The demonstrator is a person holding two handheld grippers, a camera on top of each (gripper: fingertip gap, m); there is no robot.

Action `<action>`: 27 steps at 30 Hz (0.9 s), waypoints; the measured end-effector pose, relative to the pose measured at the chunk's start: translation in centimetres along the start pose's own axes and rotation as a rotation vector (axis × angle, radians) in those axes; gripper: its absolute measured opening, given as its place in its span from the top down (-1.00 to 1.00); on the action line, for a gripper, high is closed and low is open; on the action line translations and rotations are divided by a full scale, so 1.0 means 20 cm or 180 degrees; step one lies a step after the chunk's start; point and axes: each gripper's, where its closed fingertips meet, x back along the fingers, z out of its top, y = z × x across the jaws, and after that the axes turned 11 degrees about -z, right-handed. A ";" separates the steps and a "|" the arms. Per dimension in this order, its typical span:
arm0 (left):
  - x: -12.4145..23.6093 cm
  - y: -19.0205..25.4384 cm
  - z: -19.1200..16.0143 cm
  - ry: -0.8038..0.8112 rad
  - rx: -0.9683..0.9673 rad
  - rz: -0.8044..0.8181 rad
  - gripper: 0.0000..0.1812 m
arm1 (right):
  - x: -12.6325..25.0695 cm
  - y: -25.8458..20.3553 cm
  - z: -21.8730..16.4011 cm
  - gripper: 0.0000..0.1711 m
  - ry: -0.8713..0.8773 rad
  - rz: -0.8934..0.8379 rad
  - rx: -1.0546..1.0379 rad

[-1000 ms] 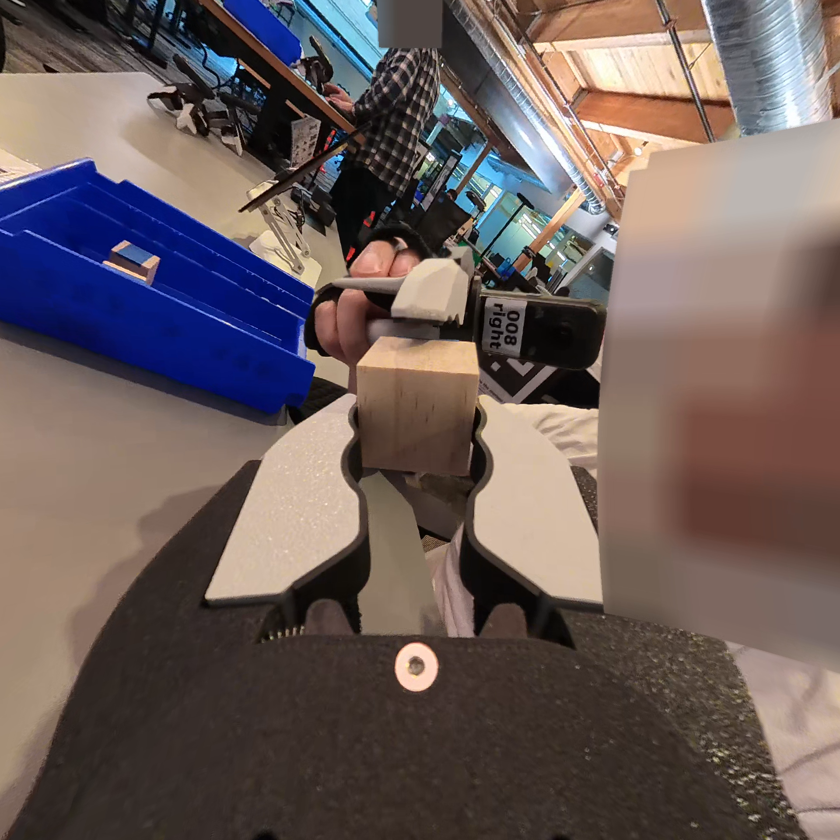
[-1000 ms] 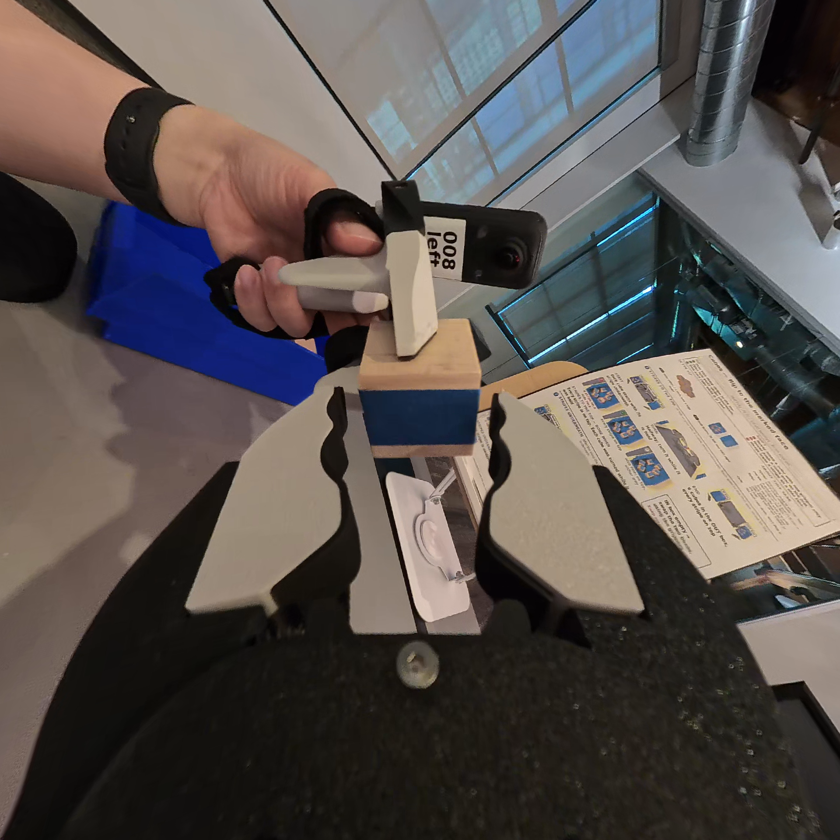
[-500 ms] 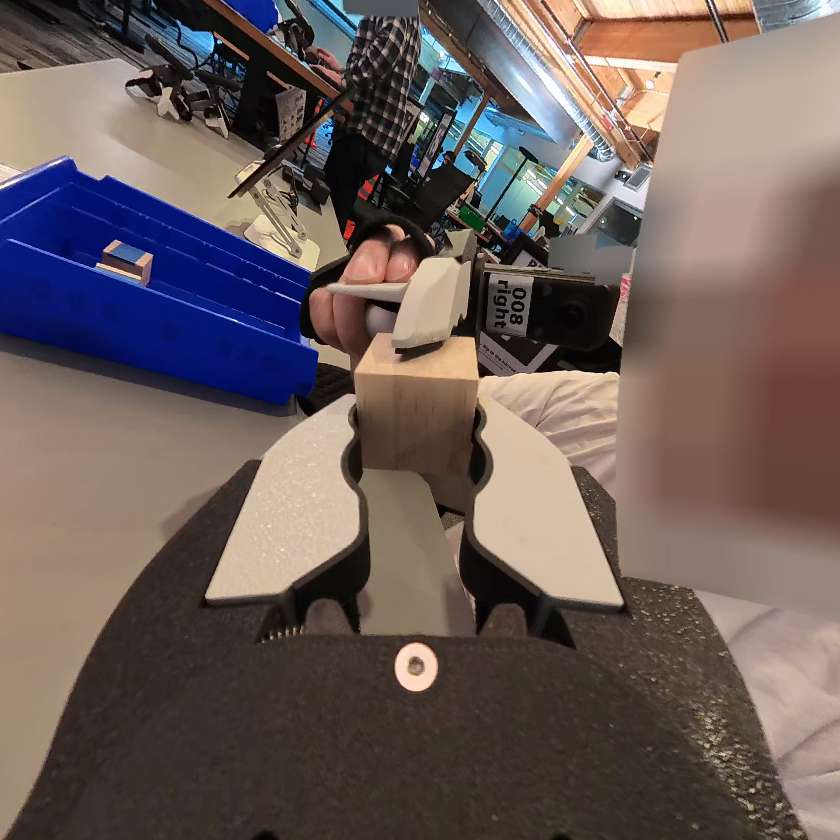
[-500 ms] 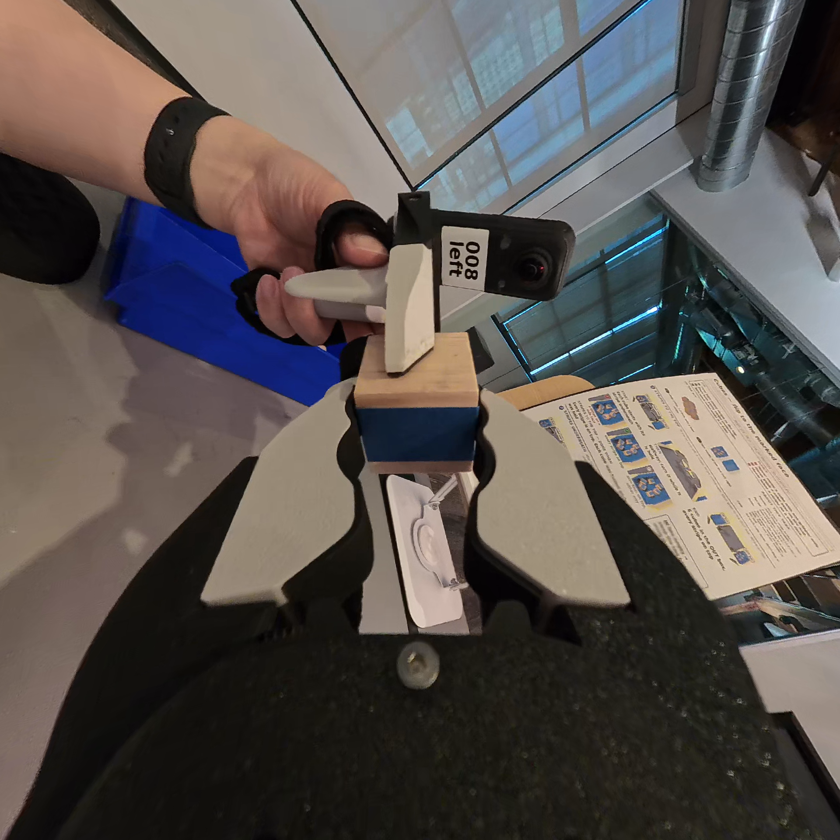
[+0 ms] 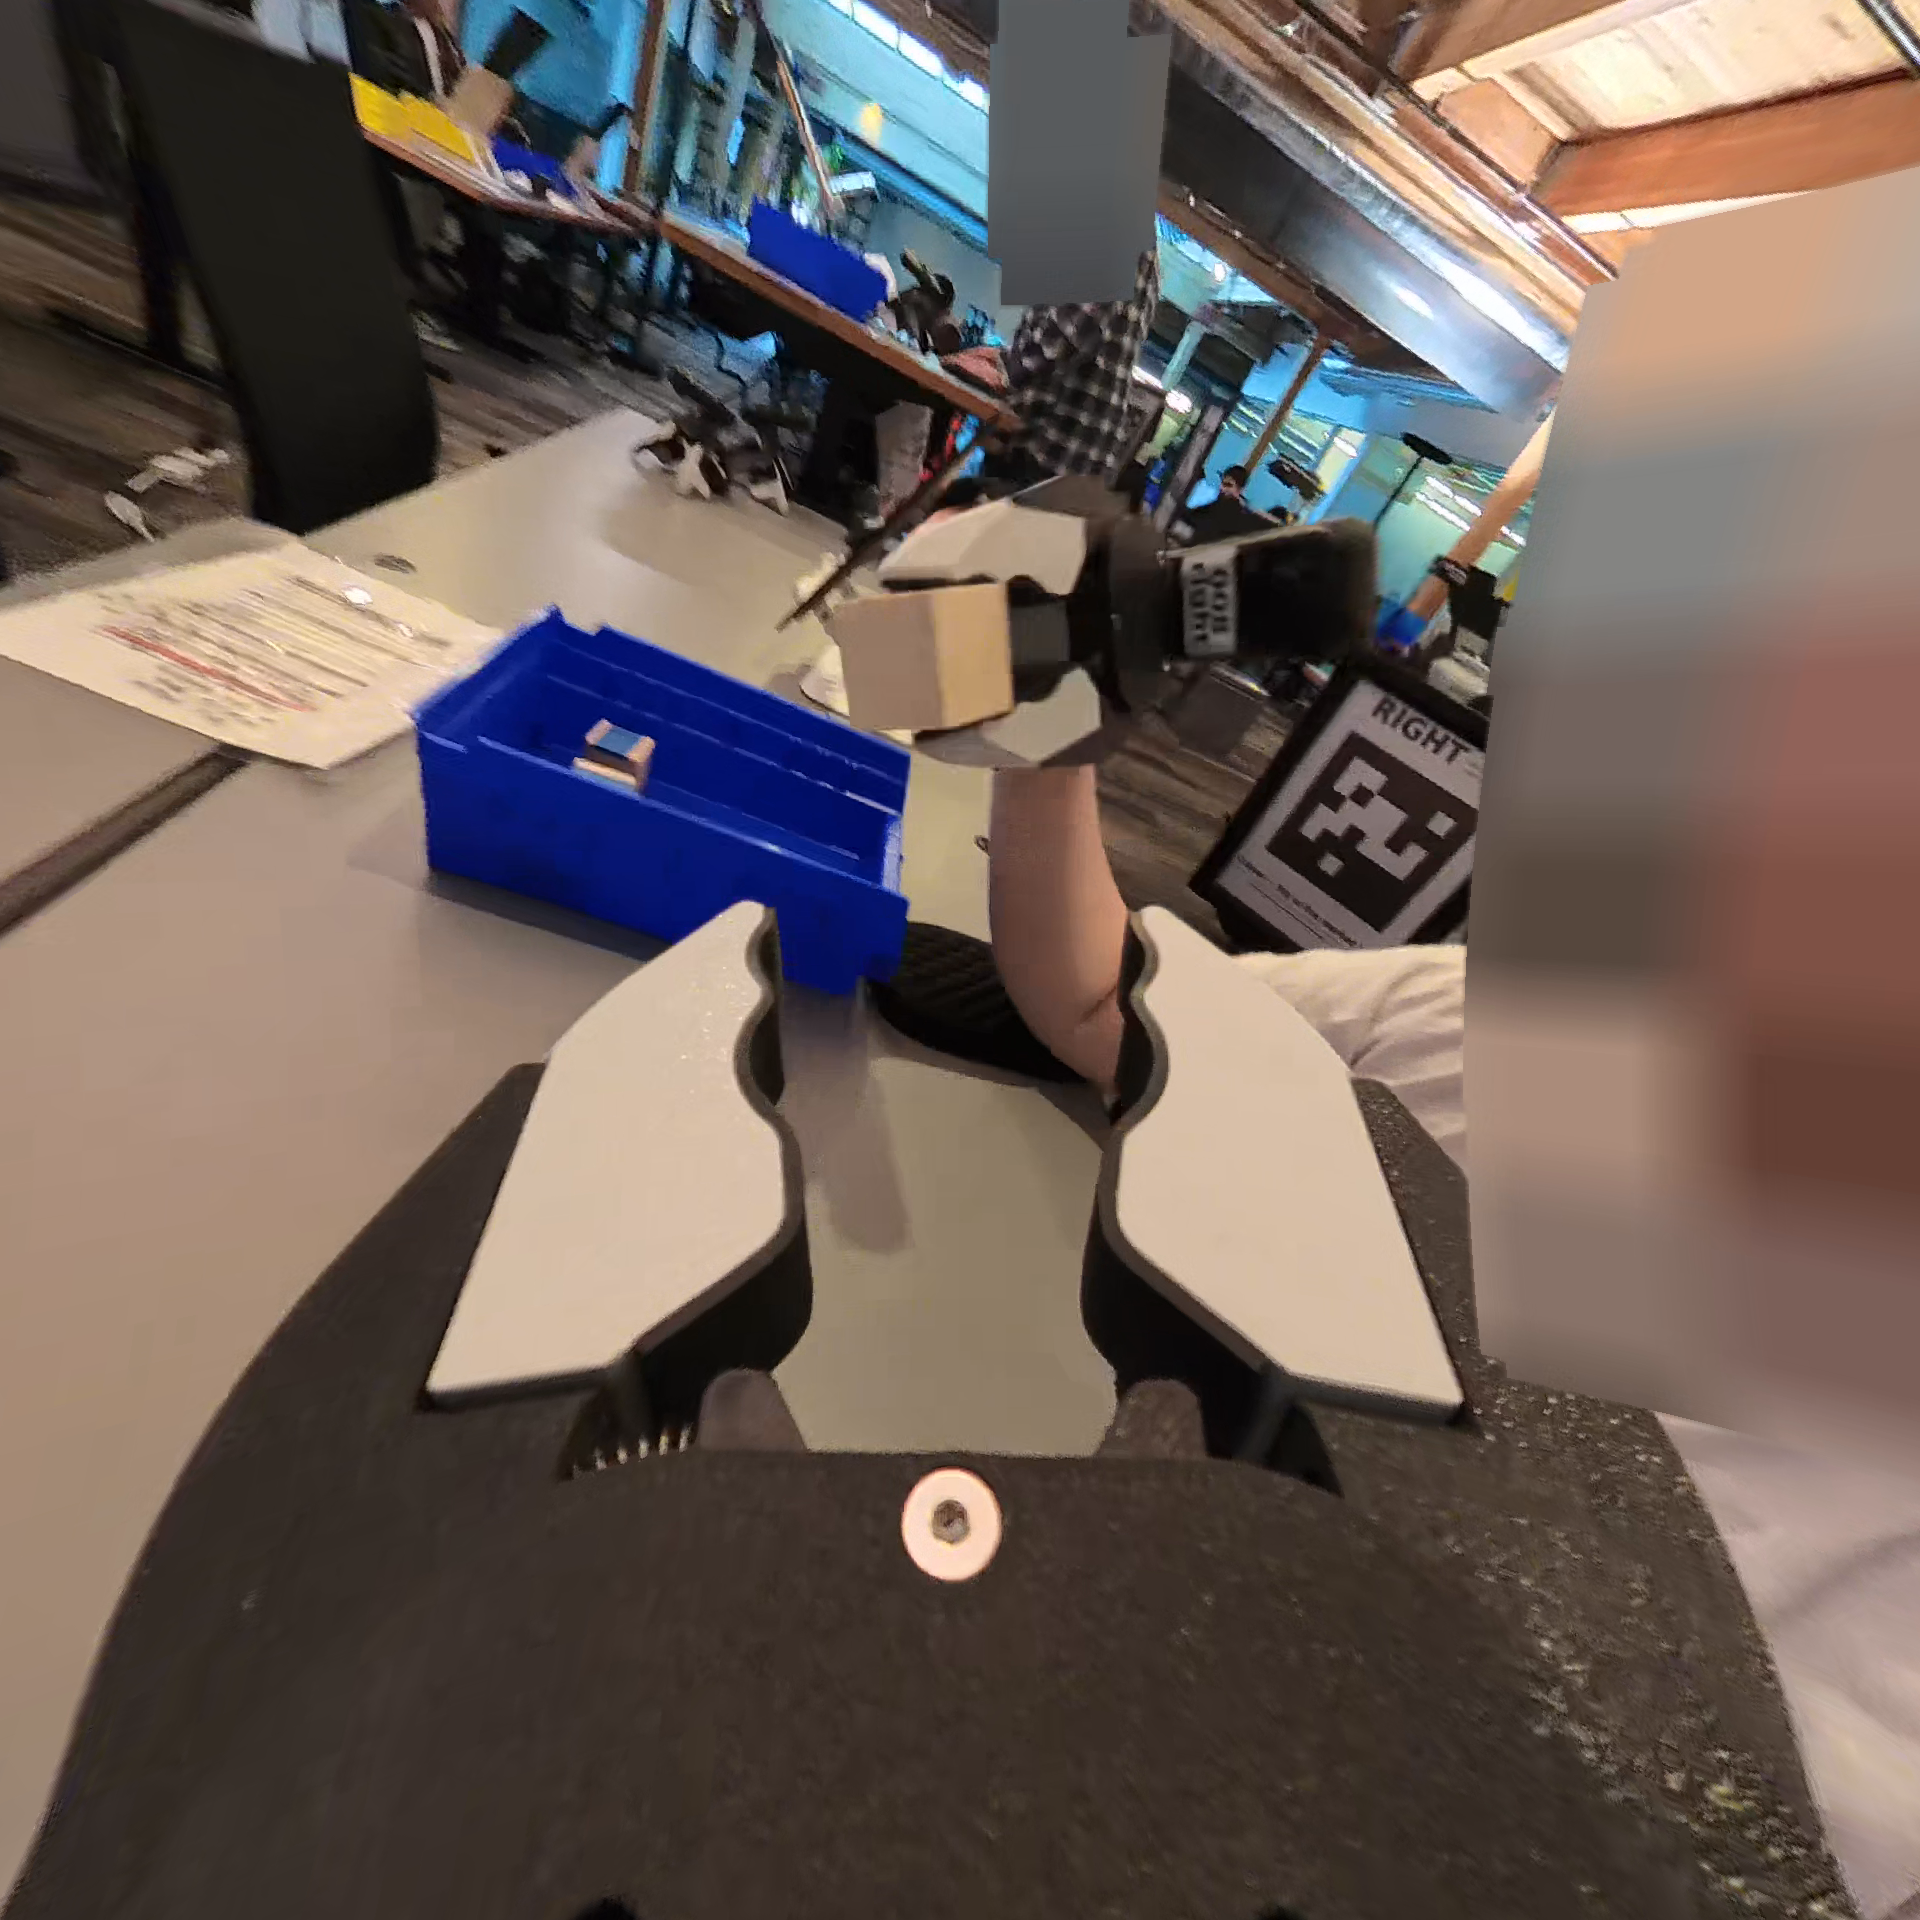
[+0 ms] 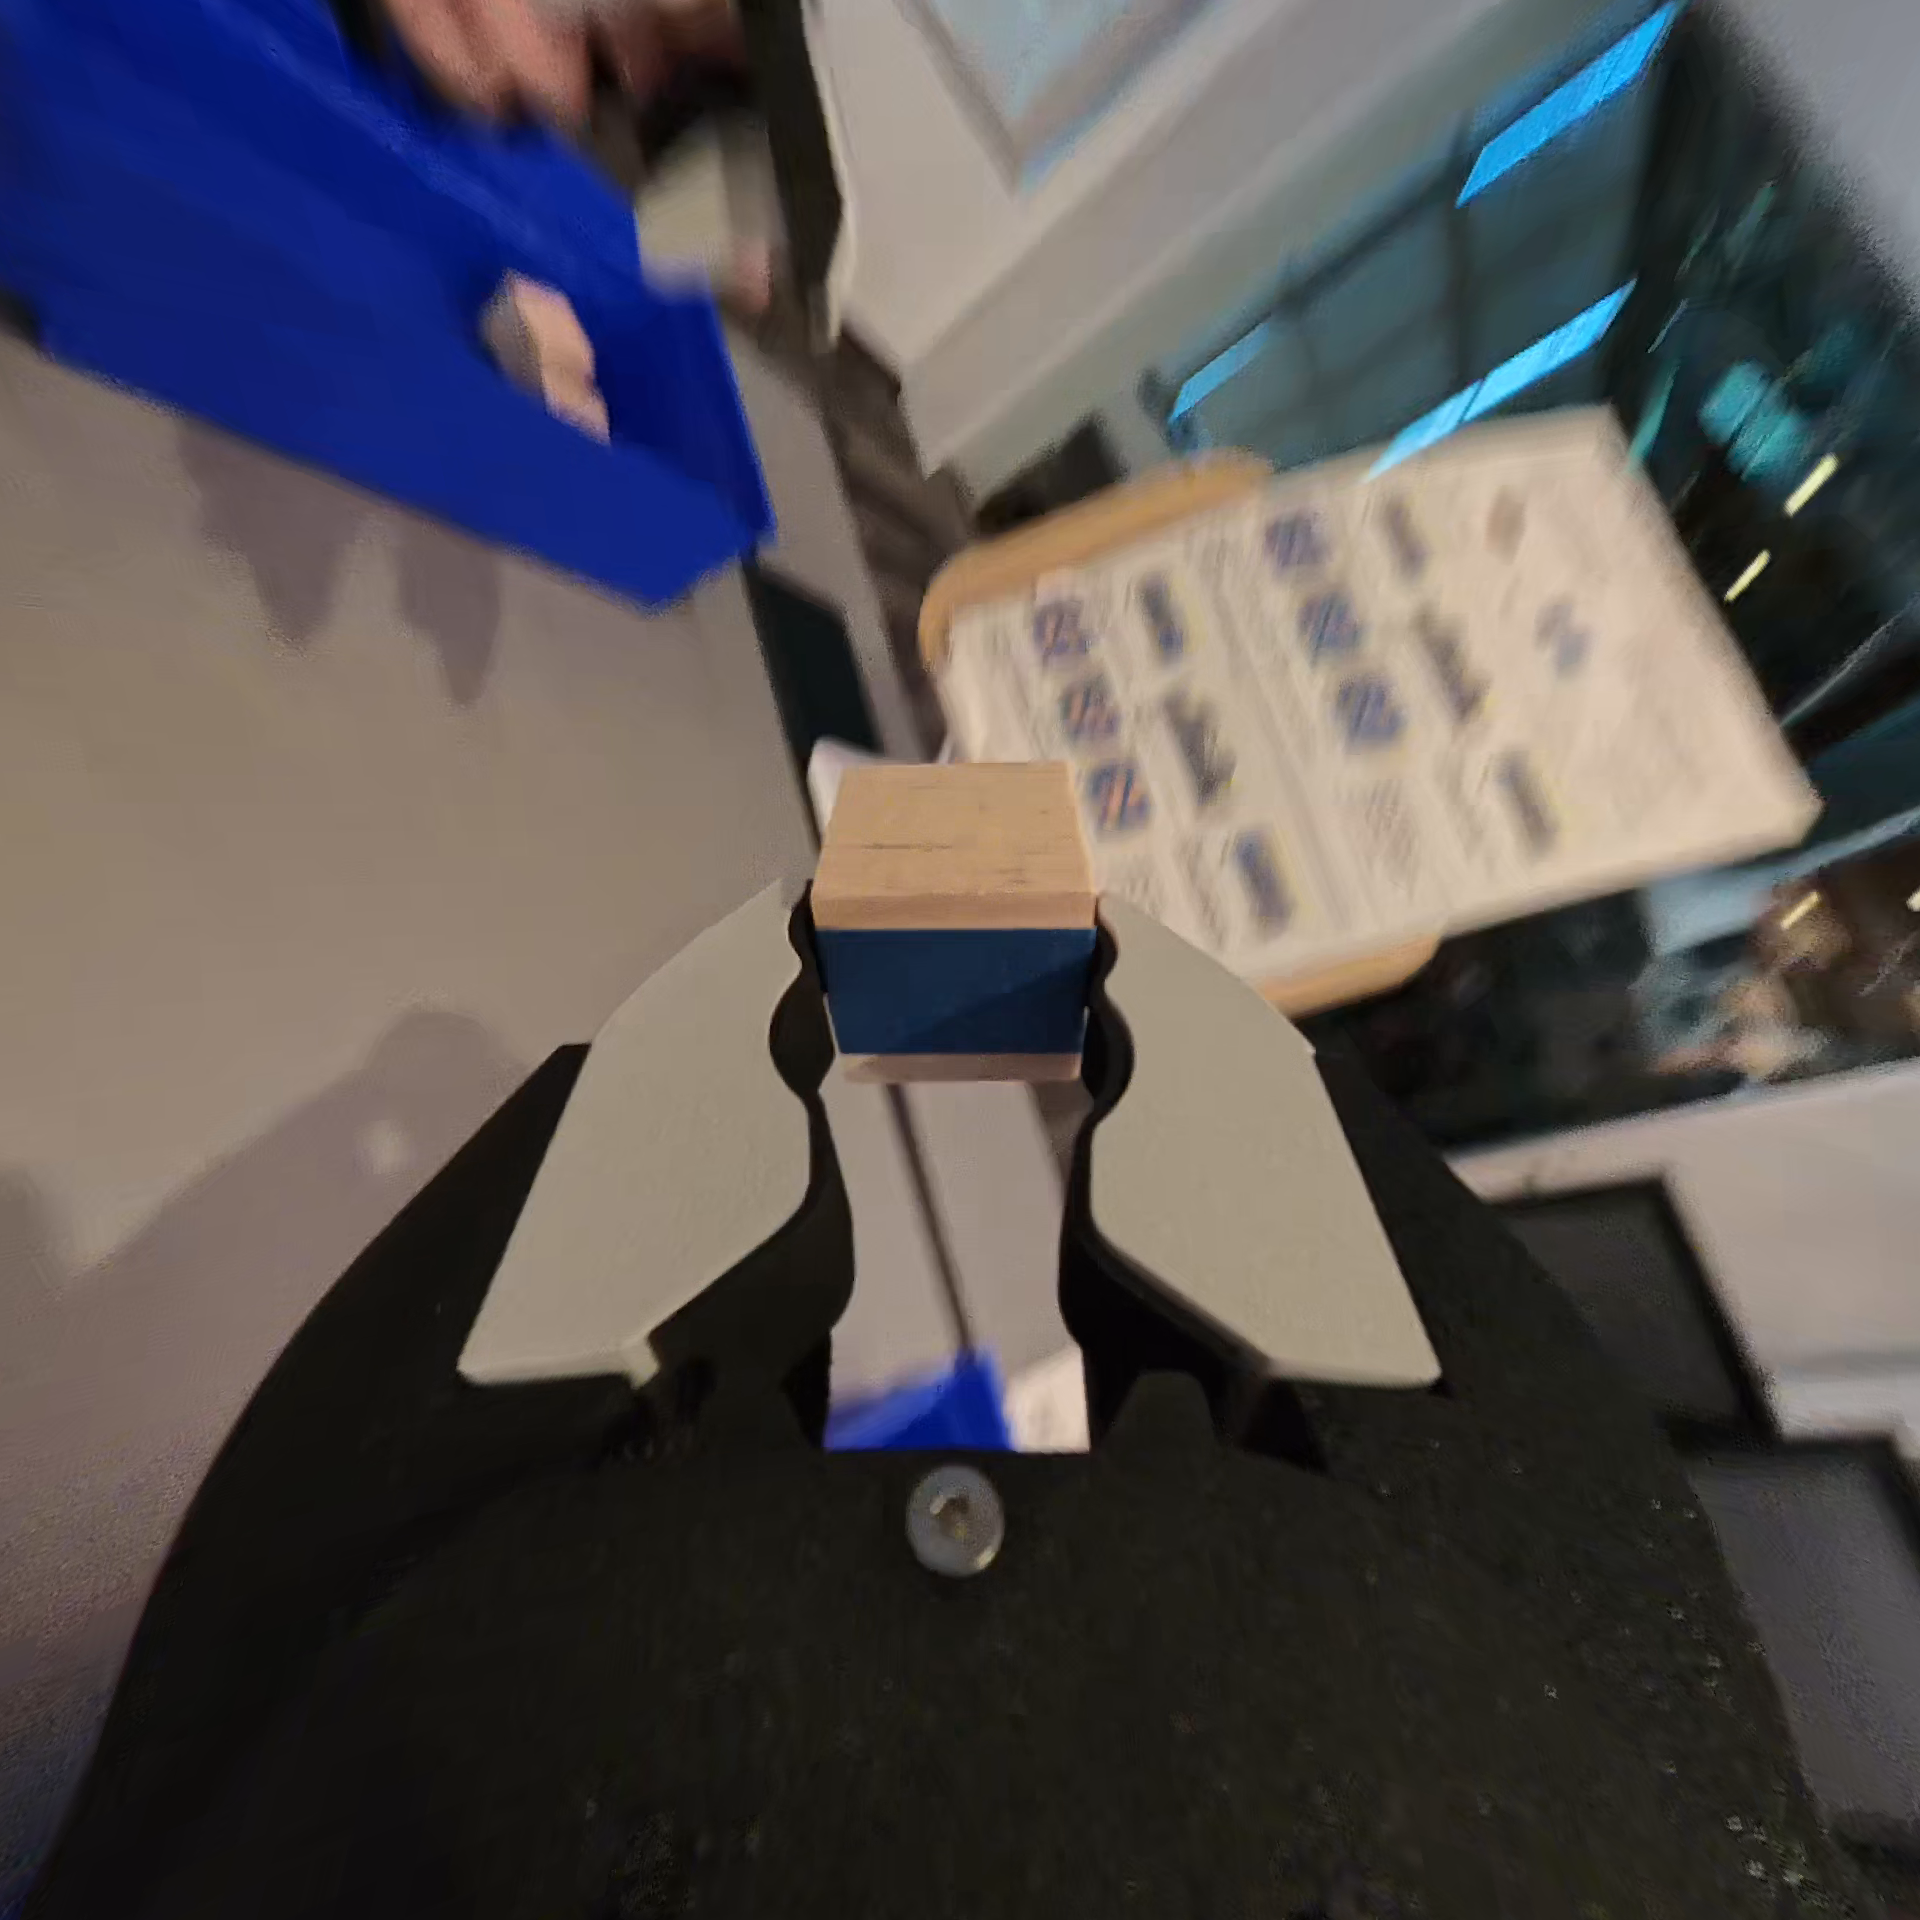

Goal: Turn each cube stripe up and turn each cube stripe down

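Observation:
My right gripper [image 6: 954,940] is shut on a wooden cube [image 6: 954,914] with a blue stripe that faces the camera. In the left wrist view the same cube [image 5: 925,657] shows plain wood and is held in the air by the right gripper [image 5: 992,649] above the table's edge. My left gripper [image 5: 948,971] is open and empty, low over the grey table [image 5: 208,1039]. A second striped cube [image 5: 615,752] lies in the blue bin [image 5: 665,842], stripe on top; it shows blurred in the right wrist view [image 6: 545,348].
A printed sheet [image 5: 239,649] lies on the table left of the bin. A black-and-white marker board [image 5: 1351,821] stands to the right. An instruction sheet on a wooden board [image 6: 1351,707] lies past the table's edge. A person in a plaid shirt [image 5: 1081,384] stands far behind.
The cube has passed from my left gripper to my right one. The left gripper has opened and pulled back. The right gripper has lifted the cube away and swung, blurring its view.

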 end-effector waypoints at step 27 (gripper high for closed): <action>-0.05 0.20 -0.03 -0.0064 -0.0215 -0.0338 0.41 | 0.62 -0.36 -1.79 0.46 -0.5225 0.0264 -0.3220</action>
